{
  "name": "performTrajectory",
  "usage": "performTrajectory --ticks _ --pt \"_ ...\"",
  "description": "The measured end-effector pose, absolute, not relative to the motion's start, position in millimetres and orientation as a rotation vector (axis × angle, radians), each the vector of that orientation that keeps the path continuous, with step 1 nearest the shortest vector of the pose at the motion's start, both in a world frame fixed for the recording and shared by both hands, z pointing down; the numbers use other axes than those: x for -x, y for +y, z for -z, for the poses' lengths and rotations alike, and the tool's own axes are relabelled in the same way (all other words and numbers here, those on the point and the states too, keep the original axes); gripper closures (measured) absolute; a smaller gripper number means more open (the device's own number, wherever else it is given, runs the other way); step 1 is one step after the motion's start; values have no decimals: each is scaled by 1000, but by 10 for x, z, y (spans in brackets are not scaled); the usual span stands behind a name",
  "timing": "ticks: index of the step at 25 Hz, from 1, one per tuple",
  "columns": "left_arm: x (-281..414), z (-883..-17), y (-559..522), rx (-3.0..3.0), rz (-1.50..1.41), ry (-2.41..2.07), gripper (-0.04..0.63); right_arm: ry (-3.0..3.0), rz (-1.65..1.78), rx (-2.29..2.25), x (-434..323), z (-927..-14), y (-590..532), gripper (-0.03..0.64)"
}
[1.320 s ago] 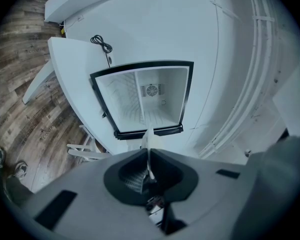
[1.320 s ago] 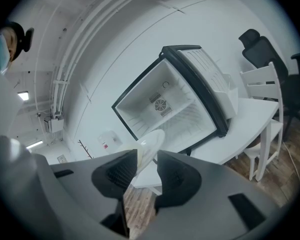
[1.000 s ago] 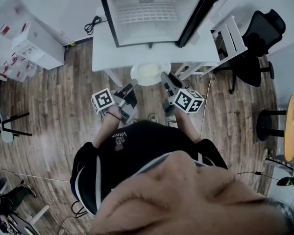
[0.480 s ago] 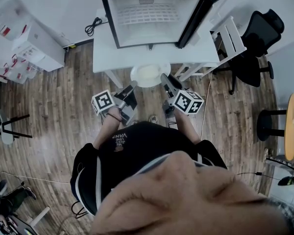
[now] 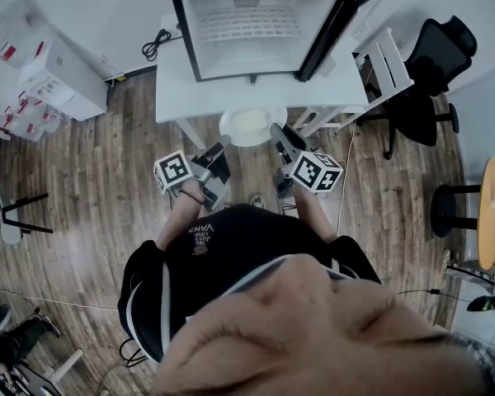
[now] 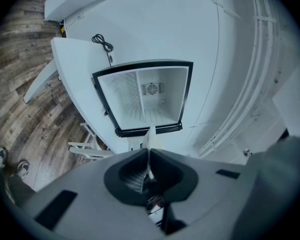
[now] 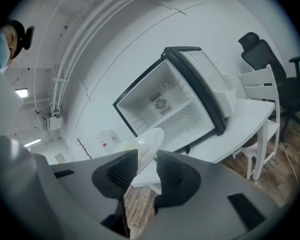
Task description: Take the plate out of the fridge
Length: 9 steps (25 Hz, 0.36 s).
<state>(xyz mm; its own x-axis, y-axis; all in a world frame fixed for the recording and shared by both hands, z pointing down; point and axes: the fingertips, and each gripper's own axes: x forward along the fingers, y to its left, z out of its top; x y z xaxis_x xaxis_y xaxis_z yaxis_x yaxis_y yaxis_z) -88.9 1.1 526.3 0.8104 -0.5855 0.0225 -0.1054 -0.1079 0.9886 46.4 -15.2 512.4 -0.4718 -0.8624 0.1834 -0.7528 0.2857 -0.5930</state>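
Small black-framed fridge (image 5: 260, 23) with a white interior stands on the white bench (image 5: 172, 85), door swung open. No plate is visible inside.

The round white glazed plate (image 5: 252, 124) is already outside the fridge. It is held in the air just off the bench's front edge, between the two grippers.

Left gripper (image 5: 224, 144): fingers almost fully together, pinching the plate's thin left rim, which shows edge-on between them in the left gripper view.

Right gripper (image 5: 275, 130): fingers about half apart, with the opposite rim running between them. The rim lies against one finger. Whether the other finger bears on it is not clear.

Handling, as a judgement:
- Looks like ceramic: rigid, moderately heavy, breakable if dropped onto the wooden floor (image 5: 91, 180).
- The glaze is probably slick, and a fridge-cold surface may carry moisture.
- The rim is the only real purchase, and holds on opposite sides suit it.
- A single rim pinch would let the plate tip, so keep it level and avoid jerks.

The task looks nearly complete; the plate still needs setting down.
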Motion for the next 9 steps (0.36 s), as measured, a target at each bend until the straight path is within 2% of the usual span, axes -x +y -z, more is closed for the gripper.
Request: performTrajectory --ticks 9 --pt "891 -5258 -2 -1654 445 -550 565 2372 944 1510 -465 -5126 -161 492"
